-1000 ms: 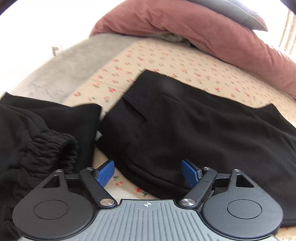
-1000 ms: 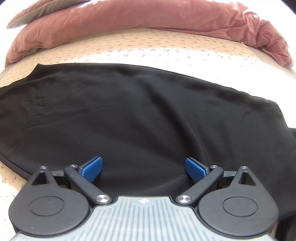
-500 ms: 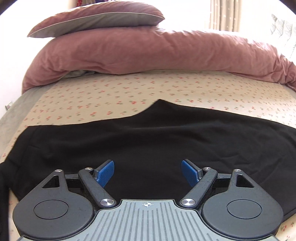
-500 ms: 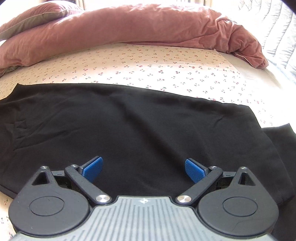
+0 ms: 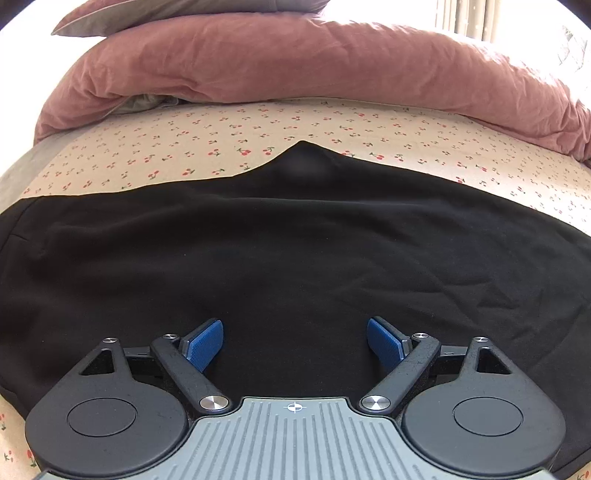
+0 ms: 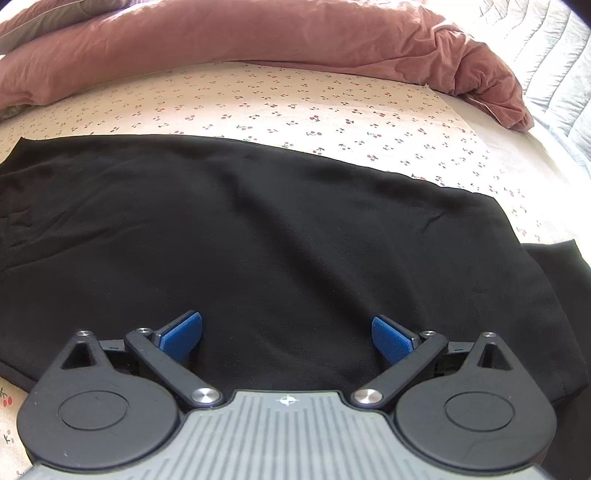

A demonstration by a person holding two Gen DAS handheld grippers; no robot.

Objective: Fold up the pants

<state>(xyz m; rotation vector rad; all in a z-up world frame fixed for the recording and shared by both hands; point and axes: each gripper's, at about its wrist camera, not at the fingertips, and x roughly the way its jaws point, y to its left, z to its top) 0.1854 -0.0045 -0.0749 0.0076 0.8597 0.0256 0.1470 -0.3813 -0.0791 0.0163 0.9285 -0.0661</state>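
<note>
Pants (image 5: 295, 258): plain black
Bed sheet (image 5: 221, 147): cream, small red cherry print
Duvet (image 5: 295, 62): dusty pink
Pillow (image 5: 147, 11): grey
Quilt (image 6: 546, 48): pale blue-grey
Gripper pads (image 5: 204, 345): blue, on black arms

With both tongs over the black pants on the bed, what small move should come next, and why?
Probably lower both tongs onto the near edge of the black fabric pants and close them. The left tongs, jaws opening, and the right tongs hang open with nothing gripped, and the pants lie flat on the cherry-print bed sheet, ready for a fold.
</note>
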